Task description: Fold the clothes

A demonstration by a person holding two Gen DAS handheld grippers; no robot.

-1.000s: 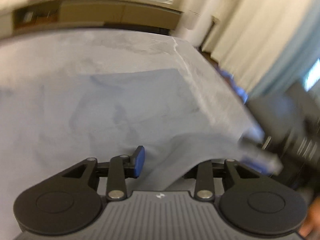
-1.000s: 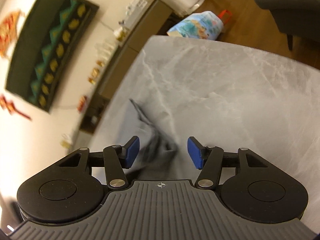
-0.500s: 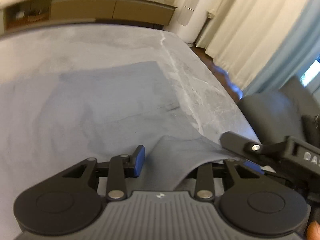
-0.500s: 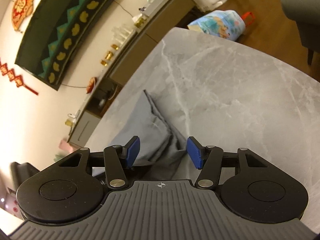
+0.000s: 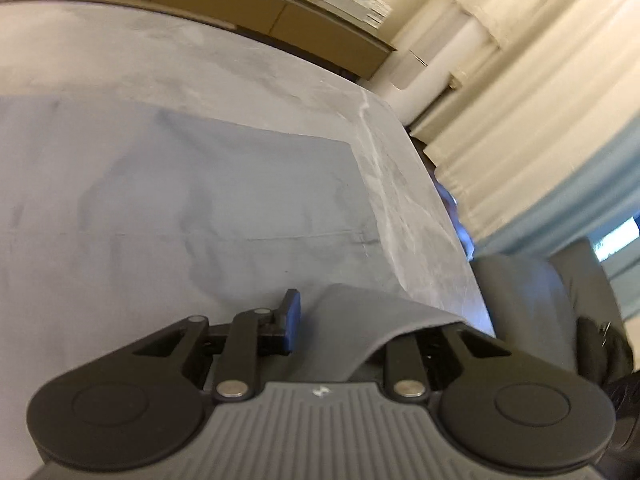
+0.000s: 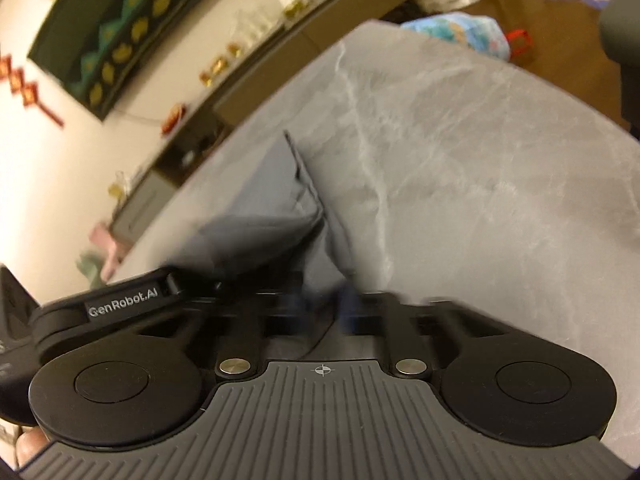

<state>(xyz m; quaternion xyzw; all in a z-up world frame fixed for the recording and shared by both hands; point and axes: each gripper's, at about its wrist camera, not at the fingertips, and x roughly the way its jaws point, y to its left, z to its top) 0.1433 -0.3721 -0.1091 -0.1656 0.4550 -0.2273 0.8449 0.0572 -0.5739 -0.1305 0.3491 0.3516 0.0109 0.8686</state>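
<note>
A grey-blue garment lies spread on the grey marble table. One edge of it rises in a flap between my left gripper's fingers and covers the right finger. The blue-padded left finger stands a little apart from the flap while the jaws are closing. In the right wrist view the garment's folded edge runs up into my right gripper. That gripper is blurred and shut on the cloth. The left gripper's black body sits close beside it.
The table's edge curves away on the right, with a grey armchair just past it. A low sideboard and white curtains line the walls. A colourful bag lies on the wooden floor beyond the table.
My right jaws have gone from open around the garment's edge to shut on it. The left wrist has rolled and its blue-padded finger has come inward. The right gripper has left the left wrist view.
</note>
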